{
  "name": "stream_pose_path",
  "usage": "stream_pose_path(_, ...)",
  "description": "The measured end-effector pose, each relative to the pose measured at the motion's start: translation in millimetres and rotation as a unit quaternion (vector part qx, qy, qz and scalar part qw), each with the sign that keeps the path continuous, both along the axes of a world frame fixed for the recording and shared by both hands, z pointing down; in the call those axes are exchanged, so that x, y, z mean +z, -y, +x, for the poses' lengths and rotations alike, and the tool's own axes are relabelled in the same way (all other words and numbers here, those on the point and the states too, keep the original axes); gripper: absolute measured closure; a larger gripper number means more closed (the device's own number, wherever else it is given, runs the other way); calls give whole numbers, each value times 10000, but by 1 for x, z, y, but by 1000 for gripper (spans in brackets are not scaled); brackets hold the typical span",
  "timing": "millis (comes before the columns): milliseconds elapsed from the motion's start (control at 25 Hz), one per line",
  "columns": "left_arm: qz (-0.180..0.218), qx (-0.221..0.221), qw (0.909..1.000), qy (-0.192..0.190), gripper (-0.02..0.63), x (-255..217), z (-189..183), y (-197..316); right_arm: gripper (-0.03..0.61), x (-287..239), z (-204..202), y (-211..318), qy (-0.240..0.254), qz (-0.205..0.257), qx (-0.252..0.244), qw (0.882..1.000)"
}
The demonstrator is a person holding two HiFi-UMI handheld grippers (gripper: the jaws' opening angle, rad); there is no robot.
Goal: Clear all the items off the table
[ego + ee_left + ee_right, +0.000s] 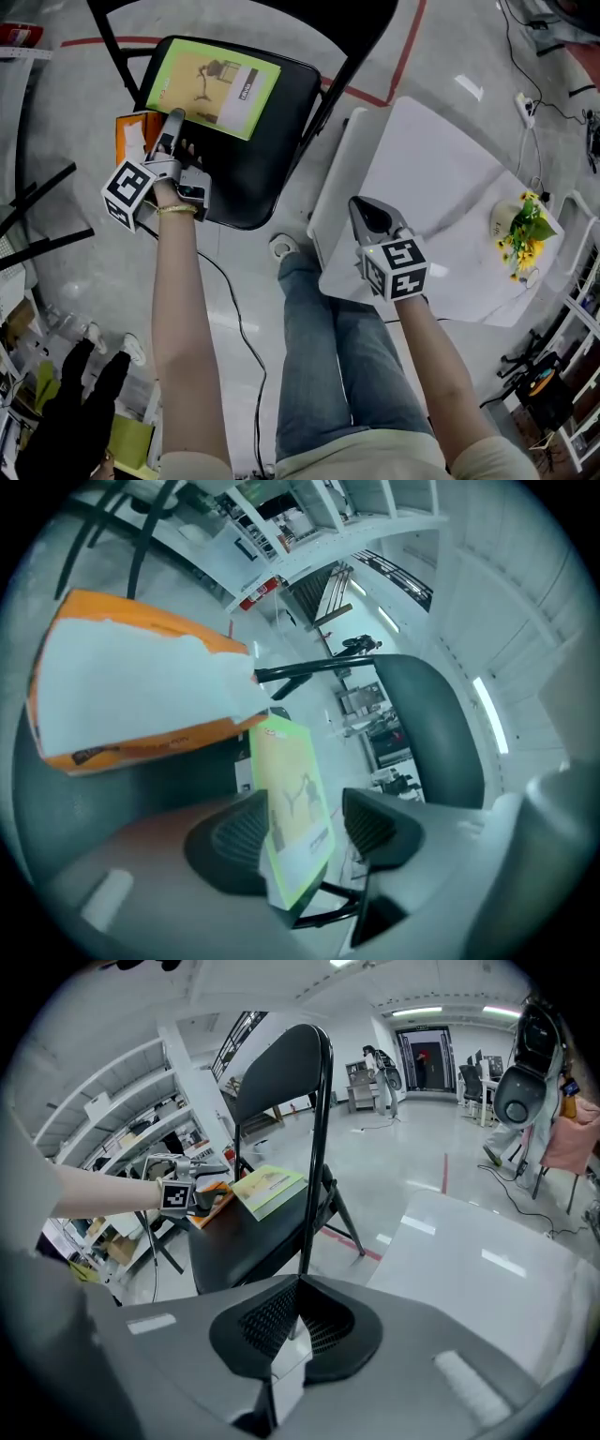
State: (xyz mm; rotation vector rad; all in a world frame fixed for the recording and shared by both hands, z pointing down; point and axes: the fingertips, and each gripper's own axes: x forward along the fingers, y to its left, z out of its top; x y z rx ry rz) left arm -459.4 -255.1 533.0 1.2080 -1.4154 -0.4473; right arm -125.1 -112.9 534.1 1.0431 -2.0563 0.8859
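A green book [214, 84] lies on the seat of a black folding chair [253, 159], beside an orange and white box [131, 131]. My left gripper [173, 117] reaches to the book's near corner. In the left gripper view the book [291, 799] stands edge-on between the jaws of that gripper [305, 832], with a gap showing to the right pad [375, 827], so the gripper is open. The box [141, 696] fills the upper left there. My right gripper [370, 217] hovers over the white table [441, 178], shut and empty [300, 1321]. A pot of yellow flowers [518, 225] stands at the table's right edge.
The right gripper view shows the chair's back [281, 1082] upright ahead, with the book [267, 1188] and the left gripper [178, 1194] on its seat. Shelving [141, 1138] lines the left wall. Cables [234, 309] run over the floor, and a person's legs [328, 356] are below.
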Motion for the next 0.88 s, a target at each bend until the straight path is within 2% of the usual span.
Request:
stream_pose_path(200,-113,177,9989,430,496,-10,9,-16,580,-6,-1,-2,15,72,-56,10000)
stream_pose_path(400,-222,159,9969,745,603,-18,11,-31,580,-12,-2,-4,39,122,-121,9998)
stream_pose_path(680,-123,344,9950,926,604,-36,32,-55,580,-19,0,-18,96,153,-207,9996)
stream_pose_path(880,-102,319,9958,854,606,-42,46,-75,580,-23,5,-27,110,184,-276,9994)
